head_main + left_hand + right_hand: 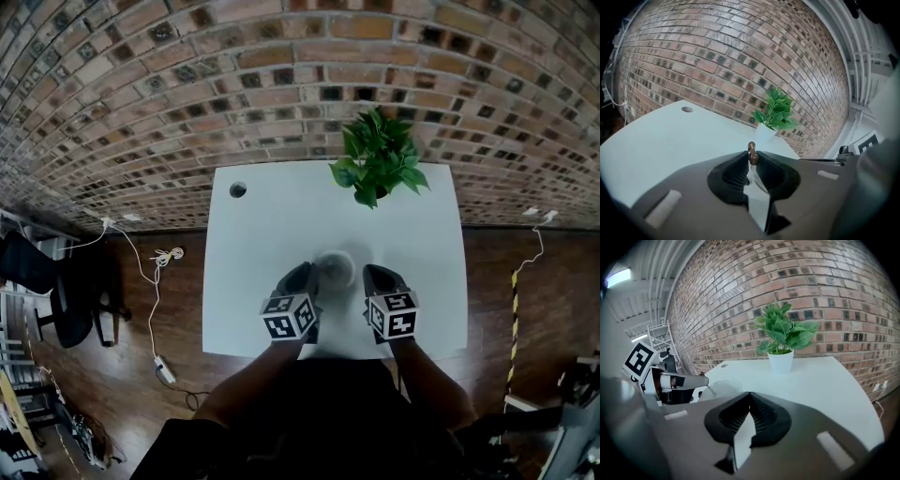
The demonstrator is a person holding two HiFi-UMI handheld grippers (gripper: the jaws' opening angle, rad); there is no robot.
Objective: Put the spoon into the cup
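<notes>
the left gripper (pixel 753 161) pinches the brown end of a spoon (pixel 751 150) between its jaws, over a white table (pixel 670 140). a plant (pixel 776 112) stands beyond, before a brick wall (pixel 717 56).

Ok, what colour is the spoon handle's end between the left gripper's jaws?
Brown. The spoon handle's end shows best in the left gripper view.
</notes>
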